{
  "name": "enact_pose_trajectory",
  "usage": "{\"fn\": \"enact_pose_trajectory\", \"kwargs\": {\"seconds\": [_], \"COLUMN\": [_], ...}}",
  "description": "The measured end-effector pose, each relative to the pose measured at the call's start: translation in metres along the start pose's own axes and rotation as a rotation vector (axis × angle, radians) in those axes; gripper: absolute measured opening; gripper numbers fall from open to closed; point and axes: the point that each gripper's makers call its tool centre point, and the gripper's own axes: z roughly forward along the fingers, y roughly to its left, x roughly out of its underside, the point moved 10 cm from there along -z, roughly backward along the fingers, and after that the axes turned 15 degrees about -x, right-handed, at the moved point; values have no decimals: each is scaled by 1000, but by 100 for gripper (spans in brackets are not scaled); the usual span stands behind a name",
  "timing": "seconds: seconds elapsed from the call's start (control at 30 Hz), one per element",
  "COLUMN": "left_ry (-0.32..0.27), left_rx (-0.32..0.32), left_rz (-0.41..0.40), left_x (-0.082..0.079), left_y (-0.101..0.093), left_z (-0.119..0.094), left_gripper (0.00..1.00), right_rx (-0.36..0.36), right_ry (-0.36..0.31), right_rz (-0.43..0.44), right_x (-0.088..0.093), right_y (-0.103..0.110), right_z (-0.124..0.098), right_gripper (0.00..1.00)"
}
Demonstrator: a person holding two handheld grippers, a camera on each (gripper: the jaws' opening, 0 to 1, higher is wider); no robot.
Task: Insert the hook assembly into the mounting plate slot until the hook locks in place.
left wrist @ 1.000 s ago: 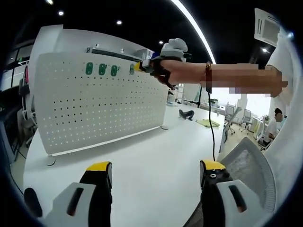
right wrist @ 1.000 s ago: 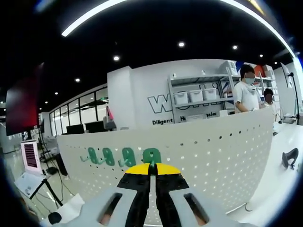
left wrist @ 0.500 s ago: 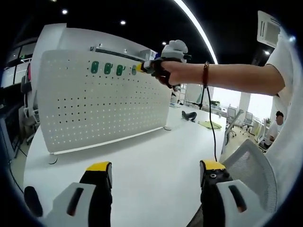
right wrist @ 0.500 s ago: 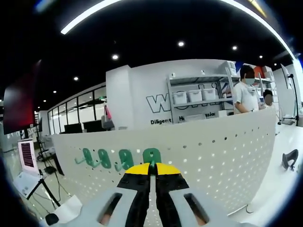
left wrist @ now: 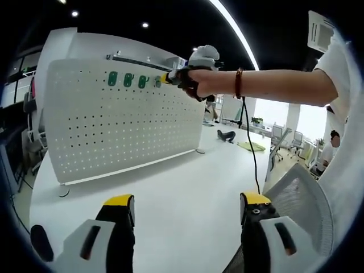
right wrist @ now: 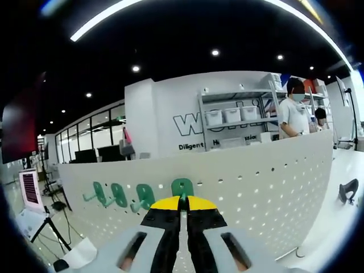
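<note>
Right claw (right wrist: 181, 200) pinched on fourth green hook (right wrist: 182, 186), pressed against top row of pegboard (right wrist: 267, 182), right of three mounted hooks (right wrist: 119, 195). Lock not confirmable; seating likely near-final. Left claw (left wrist: 185, 206) wide, idle over surface (left wrist: 182, 187).

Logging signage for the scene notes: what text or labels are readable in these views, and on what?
"W…": large dark lettering on the back wall, rest hidden behind shelving.
"Diligent…": smaller line beneath it, remainder cut off.
Dark-patterned sign on a stand: too blurred to read.
Pegboard, green hooks: no text.
</note>
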Motion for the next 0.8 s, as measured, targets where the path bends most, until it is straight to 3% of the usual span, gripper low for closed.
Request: {"fn": "enact_pose_trajectory", "kwargs": {"seconds": [0.8], "left_ry": [-6], "left_rx": [-10], "left_rz": [-1], "left_x": [-5], "left_y": [7], "left_z": [3], "left_gripper": [77], "right_rx": [18], "right_ry": [8], "right_rz": [-4], "right_x": [6], "right_y": [3], "right_z": [9], "right_gripper": [1]}}
